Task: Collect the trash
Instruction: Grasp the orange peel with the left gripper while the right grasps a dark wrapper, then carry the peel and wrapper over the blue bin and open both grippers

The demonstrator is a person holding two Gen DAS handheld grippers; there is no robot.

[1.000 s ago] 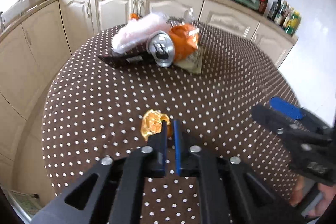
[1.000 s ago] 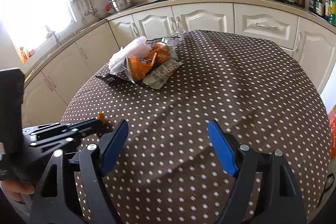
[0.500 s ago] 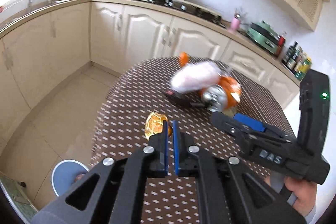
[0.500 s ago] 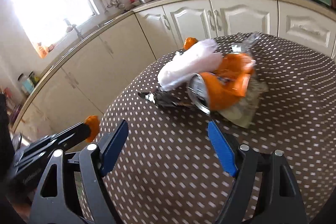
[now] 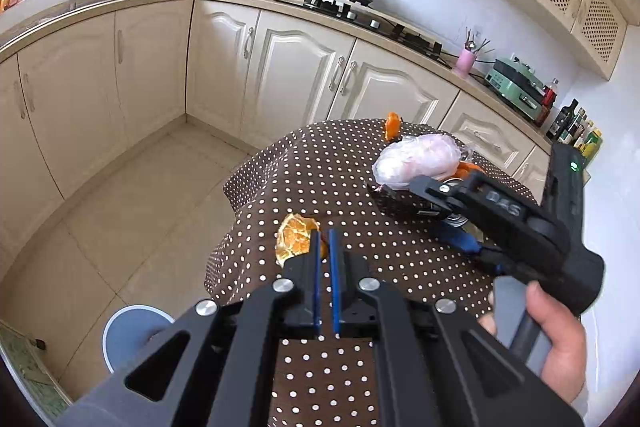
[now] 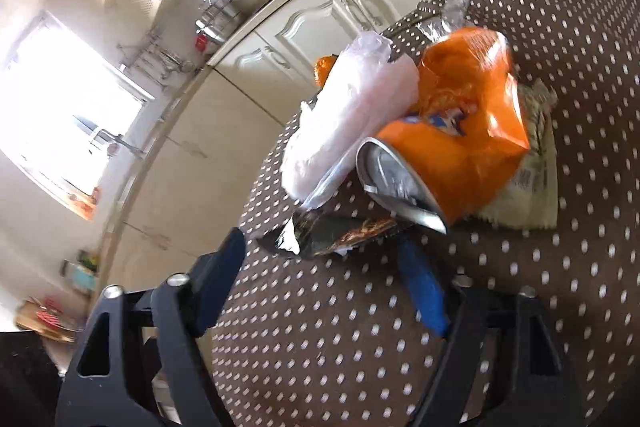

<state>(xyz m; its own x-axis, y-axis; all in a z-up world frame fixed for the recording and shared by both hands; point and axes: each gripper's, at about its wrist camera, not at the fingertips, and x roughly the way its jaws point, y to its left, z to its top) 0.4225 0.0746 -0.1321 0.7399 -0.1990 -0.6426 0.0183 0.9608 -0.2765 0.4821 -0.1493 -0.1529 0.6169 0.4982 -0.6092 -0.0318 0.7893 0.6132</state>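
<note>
Left wrist view: left gripper [image 5: 325, 241] fingers are pinched nearly shut on a piece of orange peel [image 5: 295, 238]. It has swung from mid-bench out past the edge of the polka-dot bench [image 5: 320, 163]; a blue bin [image 5: 134, 331] now shows on the floor below. Likely drop-off next. The right gripper [image 5: 460, 223] reaches into the trash pile.

Right wrist view: the right gripper's fingers are closing, now about half open, straddling a dark foil wrapper [image 6: 320, 233]; pads don't touch it yet. A crushed can [image 6: 400, 183], orange snack bag [image 6: 468, 99] and white plastic bag [image 6: 352, 123] sit just behind, much nearer than a second ago.
</note>
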